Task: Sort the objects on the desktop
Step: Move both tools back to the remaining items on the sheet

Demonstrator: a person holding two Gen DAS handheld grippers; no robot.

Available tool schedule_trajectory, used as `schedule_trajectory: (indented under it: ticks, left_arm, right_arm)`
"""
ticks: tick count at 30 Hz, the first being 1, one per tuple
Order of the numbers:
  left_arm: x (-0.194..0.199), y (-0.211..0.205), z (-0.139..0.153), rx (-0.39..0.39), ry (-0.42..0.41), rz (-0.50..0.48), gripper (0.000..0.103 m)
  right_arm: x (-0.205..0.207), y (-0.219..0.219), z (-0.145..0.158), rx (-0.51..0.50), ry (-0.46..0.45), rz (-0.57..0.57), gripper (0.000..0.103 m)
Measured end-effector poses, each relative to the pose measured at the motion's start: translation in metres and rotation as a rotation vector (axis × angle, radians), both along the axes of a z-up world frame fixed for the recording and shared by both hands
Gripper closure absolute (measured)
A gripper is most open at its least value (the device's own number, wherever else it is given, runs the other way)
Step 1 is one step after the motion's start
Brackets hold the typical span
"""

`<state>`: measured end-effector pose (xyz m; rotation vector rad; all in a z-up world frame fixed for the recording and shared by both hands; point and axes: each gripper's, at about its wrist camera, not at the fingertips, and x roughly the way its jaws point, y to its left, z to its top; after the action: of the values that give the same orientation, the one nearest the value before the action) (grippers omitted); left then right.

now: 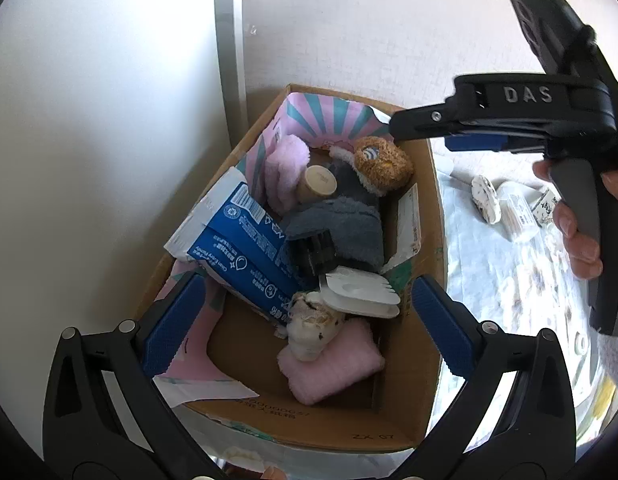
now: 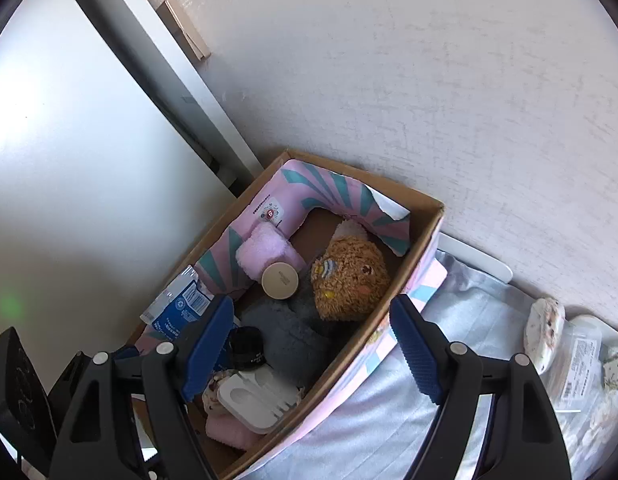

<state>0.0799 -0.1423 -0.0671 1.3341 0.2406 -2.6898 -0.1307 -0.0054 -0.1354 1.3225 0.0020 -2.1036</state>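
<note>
An open cardboard box (image 1: 425, 264) (image 2: 393, 296) holds a brown plush toy (image 1: 383, 162) (image 2: 351, 276), a grey towel (image 1: 341, 220), pink towels (image 1: 329, 360), a blue carton (image 1: 237, 240), a beige-lidded jar (image 1: 317, 184) (image 2: 280, 280), a black jar (image 1: 313, 254) (image 2: 247, 350) and a white ridged tray (image 1: 361, 292) (image 2: 255, 400). My left gripper (image 1: 309, 324) hangs open above the box's near end, nothing between its pads. My right gripper (image 2: 313, 350) (image 1: 429, 128) is open too and straddles the box's right wall, with no object held.
The box sits at the left end of a table under a pale blue cloth (image 2: 449, 320), against a white wall. Right of the box lie a white spotted item (image 1: 485, 200) (image 2: 545, 328) and a clear plastic case (image 1: 517, 212) (image 2: 581, 356). A hand (image 1: 577, 232) holds the right gripper.
</note>
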Motion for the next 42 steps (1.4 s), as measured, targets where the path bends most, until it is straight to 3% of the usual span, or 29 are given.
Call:
schedule_trajectory:
  ticks: [16,21,25,29,35,42]
  left_arm:
    - [-0.012,0.031,0.038,-0.027,0.041,-0.089,0.000]
    - [-0.023,0.051,0.058,-0.024,0.081,-0.152,0.000]
    - [-0.043,0.070,0.076,0.022,0.114,-0.215,0.000]
    - [-0.069,0.100,0.086,0.048,0.113,-0.294,0.000]
    - [-0.105,0.146,0.081,0.083,0.083,-0.395,0.000]
    - [-0.156,0.182,0.040,0.137,-0.005,-0.449,0.000]
  right_arm:
    - [0.027,0.055,0.043,-0.037,0.076,-0.117,0.026]
    - [0.048,0.102,0.062,-0.024,0.146,-0.208,0.026]
    - [0.070,0.148,0.077,0.012,0.211,-0.299,0.026]
    - [0.084,0.193,0.075,0.041,0.181,-0.409,0.026]
    - [0.111,0.254,0.065,0.077,0.151,-0.583,0.026]
    - [0.137,0.307,0.055,0.124,0.152,-0.767,0.026]
